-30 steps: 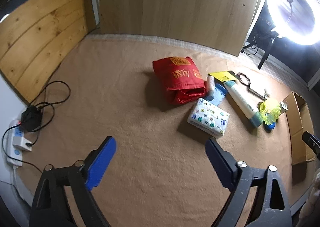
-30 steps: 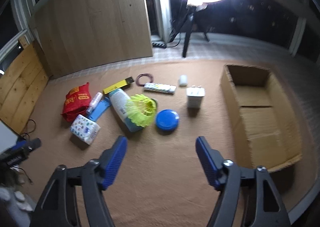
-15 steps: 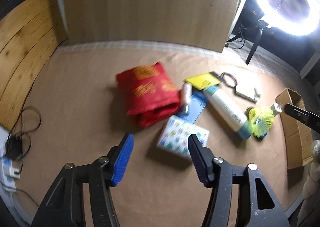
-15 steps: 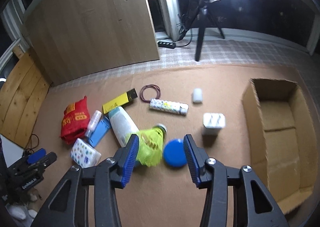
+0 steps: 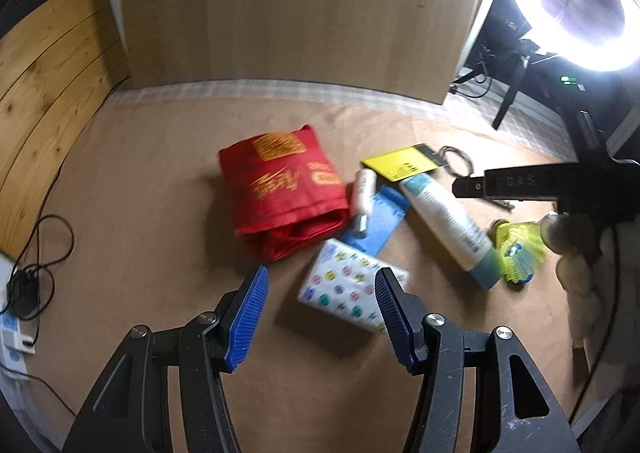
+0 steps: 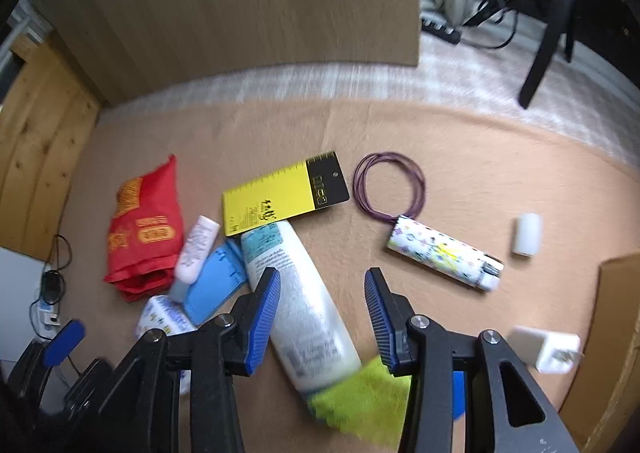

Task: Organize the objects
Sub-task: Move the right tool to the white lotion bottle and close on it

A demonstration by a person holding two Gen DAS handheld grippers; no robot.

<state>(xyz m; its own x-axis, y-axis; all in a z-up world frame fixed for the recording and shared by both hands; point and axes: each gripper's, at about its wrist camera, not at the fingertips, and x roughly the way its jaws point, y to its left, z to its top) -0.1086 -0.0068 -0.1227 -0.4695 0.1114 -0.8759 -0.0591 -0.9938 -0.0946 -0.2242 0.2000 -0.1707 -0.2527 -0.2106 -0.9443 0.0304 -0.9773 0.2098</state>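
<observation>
Left tool (image 5: pixel 320 289) spread above patterned white tissue pack (image 5: pixel 348 295) — right tool (image 6: pixel 322 293), spread, hung over white plastic bottle (image 6: pixel 304 301), beside pack.

White bottle (image 6: pixel 304 293) lies flat (yellow card (image 6: pixel 284 193) overlapping).

One red fabric bag (image 6: pixel 144 229); one yellow ruler card (image 6: pixel 280 197); two white bottles, large (image 6: pixel 304 305) and small (image 6: pixel 198 249); one purple cord loop (image 6: pixel 390 189); one patterned tissue pack (image 5: pixel 348 285); one floral lighter (image 6: pixel 444 253).
</observation>
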